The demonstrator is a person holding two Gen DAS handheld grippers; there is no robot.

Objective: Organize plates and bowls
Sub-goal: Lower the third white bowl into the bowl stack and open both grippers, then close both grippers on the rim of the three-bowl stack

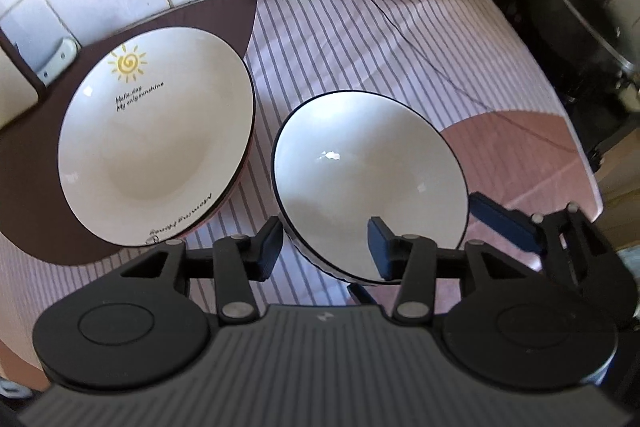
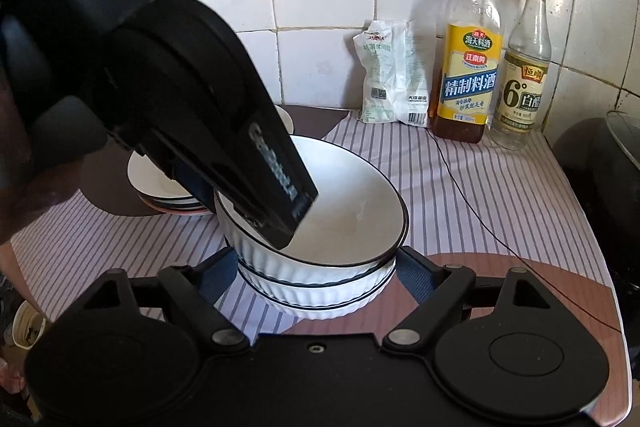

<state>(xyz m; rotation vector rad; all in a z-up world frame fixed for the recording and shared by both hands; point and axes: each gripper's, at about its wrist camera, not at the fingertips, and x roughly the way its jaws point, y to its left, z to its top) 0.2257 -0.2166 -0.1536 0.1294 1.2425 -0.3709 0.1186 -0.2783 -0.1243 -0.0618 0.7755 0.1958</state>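
Note:
A white bowl (image 1: 368, 179) with a dark rim tops a stack of ribbed white bowls (image 2: 316, 283) on the striped cloth. My left gripper (image 1: 326, 249) is open with its fingers straddling the top bowl's near rim, one finger outside and one inside; it shows from the side in the right wrist view (image 2: 280, 223). My right gripper (image 2: 316, 267) is open with its blue-padded fingers either side of the lower bowls. A stack of plates (image 1: 156, 139), the top one with a sun drawing, sits to the left on a brown mat (image 1: 32, 187).
Against the tiled wall stand a white bag (image 2: 390, 75), a yellow-labelled bottle (image 2: 468, 67) and a clear vinegar bottle (image 2: 522, 75). A black cooker (image 1: 580, 27) stands at the right. A thin black cable (image 2: 472, 203) crosses the cloth.

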